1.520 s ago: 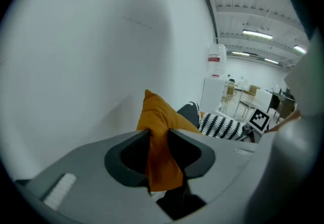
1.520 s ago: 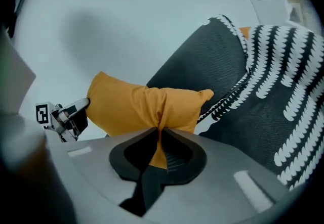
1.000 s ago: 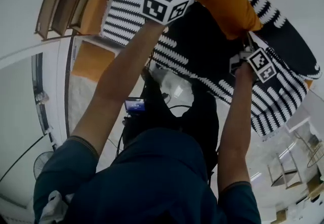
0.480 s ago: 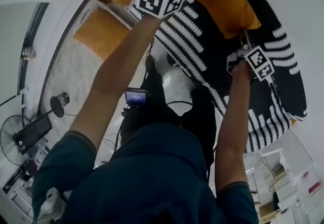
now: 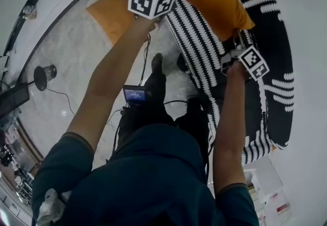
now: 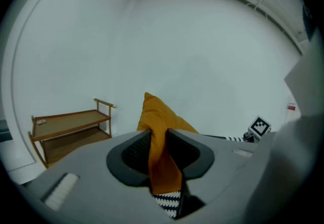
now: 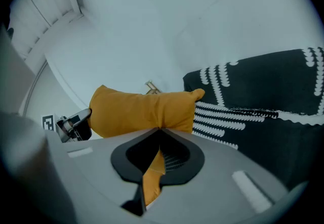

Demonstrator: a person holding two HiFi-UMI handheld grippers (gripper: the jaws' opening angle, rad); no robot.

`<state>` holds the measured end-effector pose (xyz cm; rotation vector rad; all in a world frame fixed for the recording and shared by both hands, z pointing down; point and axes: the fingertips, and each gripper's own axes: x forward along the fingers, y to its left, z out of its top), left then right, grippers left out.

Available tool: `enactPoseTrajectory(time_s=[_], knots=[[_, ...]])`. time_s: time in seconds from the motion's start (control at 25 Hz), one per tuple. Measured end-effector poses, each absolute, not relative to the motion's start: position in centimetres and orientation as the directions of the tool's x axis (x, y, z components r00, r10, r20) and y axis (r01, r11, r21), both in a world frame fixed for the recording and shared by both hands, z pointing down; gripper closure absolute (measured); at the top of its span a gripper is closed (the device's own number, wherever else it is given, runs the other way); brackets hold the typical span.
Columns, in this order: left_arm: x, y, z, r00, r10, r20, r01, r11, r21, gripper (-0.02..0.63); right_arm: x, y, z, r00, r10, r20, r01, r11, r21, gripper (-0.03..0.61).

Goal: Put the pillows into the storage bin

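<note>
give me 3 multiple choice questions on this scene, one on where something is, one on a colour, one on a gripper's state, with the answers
1. In the left gripper view, where is the wooden rack?
A. left of the pillow, by the white wall
B. right of the pillow
C. on top of the pillow

2. What colour is the held pillow?
A. blue
B. orange
C. green

3. What state is the right gripper in?
A. open and empty
B. shut on a cable
C. shut on the pillow

Answers:
1 A, the rack stands at the far left of that view, against the wall.
2 B, orange fabric shows in all three views.
3 C, its fingers pinch an orange fold of the pillow.
</note>
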<state>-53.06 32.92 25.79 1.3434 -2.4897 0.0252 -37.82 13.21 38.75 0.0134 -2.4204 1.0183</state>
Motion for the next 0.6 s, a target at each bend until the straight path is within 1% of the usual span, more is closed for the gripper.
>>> enactPoseTrajectory(time_s=[0.16, 0.32, 0.6], knots=[[-56.5, 42.4, 27.2, -0.582, -0.762, 0.285, -0.752, 0.638, 0.169, 0.514, -43.0, 20.8, 39.3, -0.840, 0.255, 0.480, -0.148, 0.742, -0.653, 0.565], [-58.2, 50.8, 29.5, -0.646, -0.703, 0.297, -0.677, 0.708, 0.200, 0.514, -46.7, 27.8, 41.0, -0.799, 0.332, 0.502, -0.097, 0.752, -0.652, 0.565], [-59.3, 65.2, 35.8, -0.767, -0.546, 0.337, -0.477, 0.836, 0.269, 0.514, -53.2, 39.6, 46.3, -0.680, 0.475, 0.559, 0.024, 0.776, -0.630, 0.565]])
